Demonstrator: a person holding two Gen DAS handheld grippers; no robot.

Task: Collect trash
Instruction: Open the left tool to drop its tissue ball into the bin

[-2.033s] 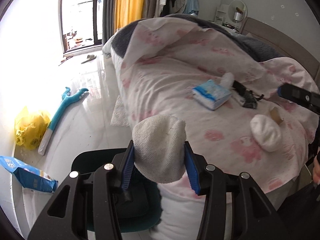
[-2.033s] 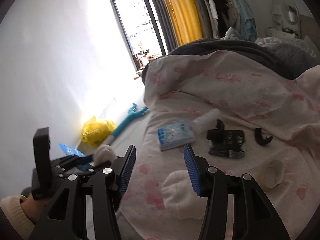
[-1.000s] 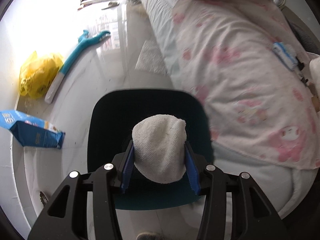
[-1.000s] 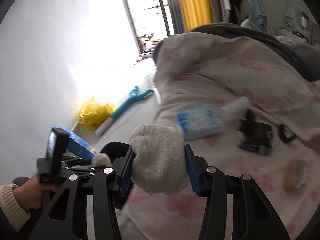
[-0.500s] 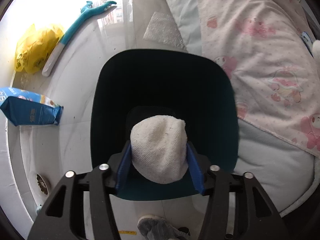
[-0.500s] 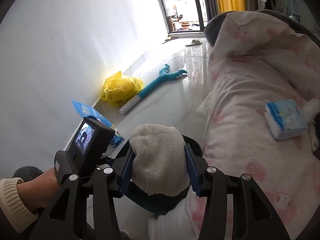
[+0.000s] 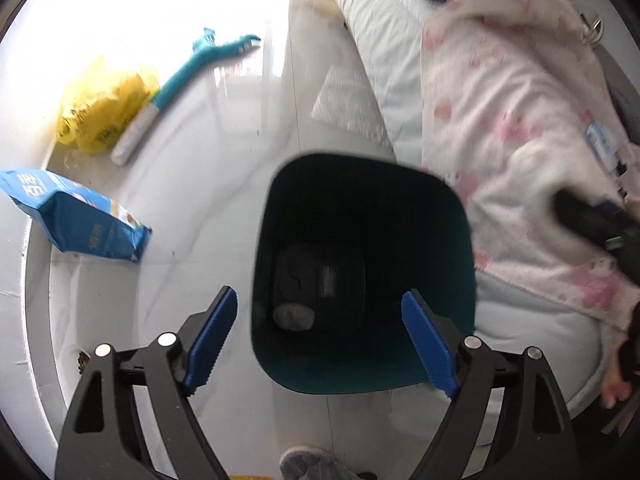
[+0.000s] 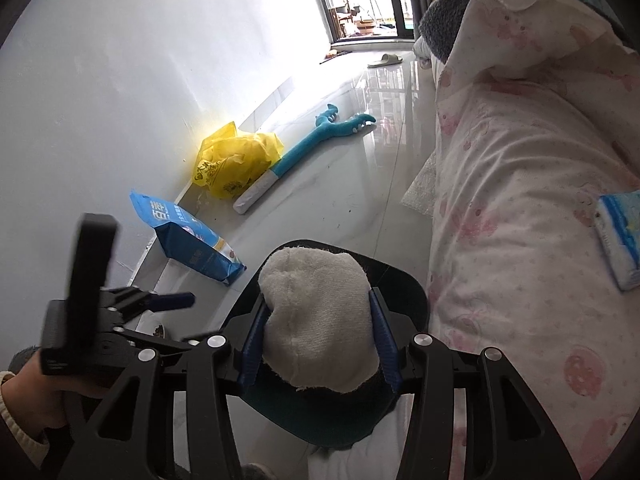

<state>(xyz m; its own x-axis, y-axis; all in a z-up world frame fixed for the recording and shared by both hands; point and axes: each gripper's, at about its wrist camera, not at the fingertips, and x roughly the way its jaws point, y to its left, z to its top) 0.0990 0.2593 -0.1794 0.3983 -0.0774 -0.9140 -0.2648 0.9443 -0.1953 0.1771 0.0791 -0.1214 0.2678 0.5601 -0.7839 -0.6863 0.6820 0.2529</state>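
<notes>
Right wrist view: we are pinching a white wad (image 8: 318, 320) in our right claw (image 8: 318, 334), with the bin (image 8: 394, 280) lying just ahead and below it. Our left claw (image 7: 320, 336) has just been opening wide, empty, directly over the bin's mouth, and a wad (image 7: 293, 316) is lying inside.

Black claw (image 7: 320, 344) frames, blue ribbed pads (image 7: 210, 340), cream sleeve (image 8: 16, 424).
</notes>
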